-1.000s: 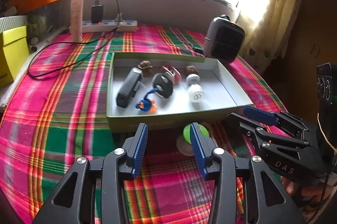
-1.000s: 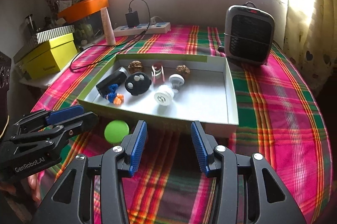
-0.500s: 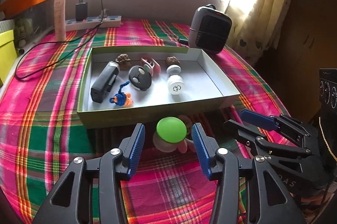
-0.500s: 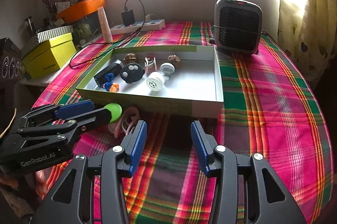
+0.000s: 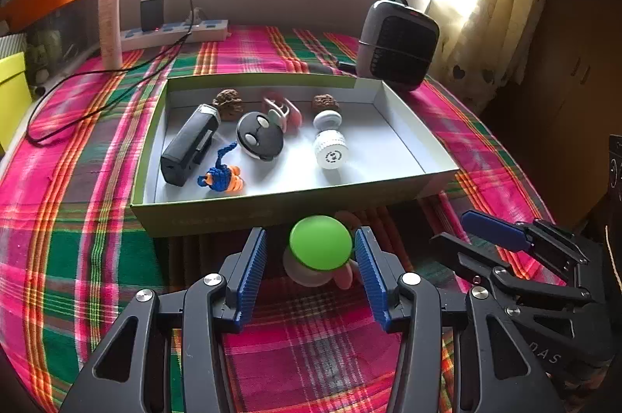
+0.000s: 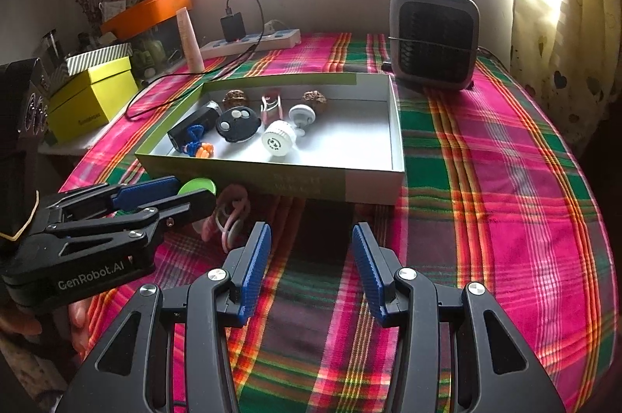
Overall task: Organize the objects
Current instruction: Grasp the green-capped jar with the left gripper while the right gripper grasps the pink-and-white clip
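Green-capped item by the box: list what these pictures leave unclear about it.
- Left wrist view: the green cap covers its white base, so its shape is unclear.
- Right wrist view: the left claw hides most of it.
- Whether the left claw's pads touch it: cannot tell; a gap shows on one side.

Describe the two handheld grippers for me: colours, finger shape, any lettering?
Both are matte black plastic with silver screws and open triangular cut-outs in the arms. Each finger ends in a ribbed blue pad. Seen from the right wrist view, the left gripper carries white "GenRobot.AI" lettering on its side; the right gripper shows letters ending "DAS". No sleeves are visible.
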Demonstrator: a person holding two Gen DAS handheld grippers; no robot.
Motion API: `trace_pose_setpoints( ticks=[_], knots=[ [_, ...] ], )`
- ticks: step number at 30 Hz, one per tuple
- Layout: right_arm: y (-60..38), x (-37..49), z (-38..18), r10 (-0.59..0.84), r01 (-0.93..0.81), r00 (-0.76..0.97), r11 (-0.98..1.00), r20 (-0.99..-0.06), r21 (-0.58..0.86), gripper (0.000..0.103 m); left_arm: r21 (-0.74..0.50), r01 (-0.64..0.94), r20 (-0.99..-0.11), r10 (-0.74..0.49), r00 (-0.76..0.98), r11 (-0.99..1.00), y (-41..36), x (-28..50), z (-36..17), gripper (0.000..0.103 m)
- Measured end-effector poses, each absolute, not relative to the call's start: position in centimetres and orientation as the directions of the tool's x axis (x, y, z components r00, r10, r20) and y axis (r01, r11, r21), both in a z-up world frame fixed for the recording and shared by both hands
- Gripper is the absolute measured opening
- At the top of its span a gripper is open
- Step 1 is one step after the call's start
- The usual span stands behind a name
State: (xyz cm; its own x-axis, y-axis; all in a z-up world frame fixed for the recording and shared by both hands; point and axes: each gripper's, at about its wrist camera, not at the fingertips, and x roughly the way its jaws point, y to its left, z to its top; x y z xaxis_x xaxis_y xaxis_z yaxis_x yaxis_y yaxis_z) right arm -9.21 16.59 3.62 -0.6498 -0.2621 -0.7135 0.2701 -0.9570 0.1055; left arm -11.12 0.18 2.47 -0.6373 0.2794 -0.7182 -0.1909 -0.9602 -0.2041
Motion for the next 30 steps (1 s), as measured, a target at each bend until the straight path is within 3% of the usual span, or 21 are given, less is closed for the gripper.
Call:
trace_pose_setpoints(
  ticks=[8,11,30],
  knots=[
    [16.2,-9.2,3.5,-0.262,0.277,-0.644,-0.956,-0.719,0.100,0.045,-0.224,-0.180,-0.711,0.287,-0.642,-0.958,-0.3,-11.1,2.5,0.044],
    [16.1,-9.1,3.5,-0.258,0.276,-0.642,-0.956,-0.722,0.097,0.045,-0.225,-0.180,-0.707,0.287,-0.647,-0.958,-0.4,-11.0,2.6,0.031],
    [14.7,-9.0,3.6,-0.265,0.294,-0.630,-0.951,-0.730,0.092,0.045,-0.235,-0.136,-0.701,0.264,-0.663,-0.963,-2.3,-10.2,2.6,0.031]
  ],
)
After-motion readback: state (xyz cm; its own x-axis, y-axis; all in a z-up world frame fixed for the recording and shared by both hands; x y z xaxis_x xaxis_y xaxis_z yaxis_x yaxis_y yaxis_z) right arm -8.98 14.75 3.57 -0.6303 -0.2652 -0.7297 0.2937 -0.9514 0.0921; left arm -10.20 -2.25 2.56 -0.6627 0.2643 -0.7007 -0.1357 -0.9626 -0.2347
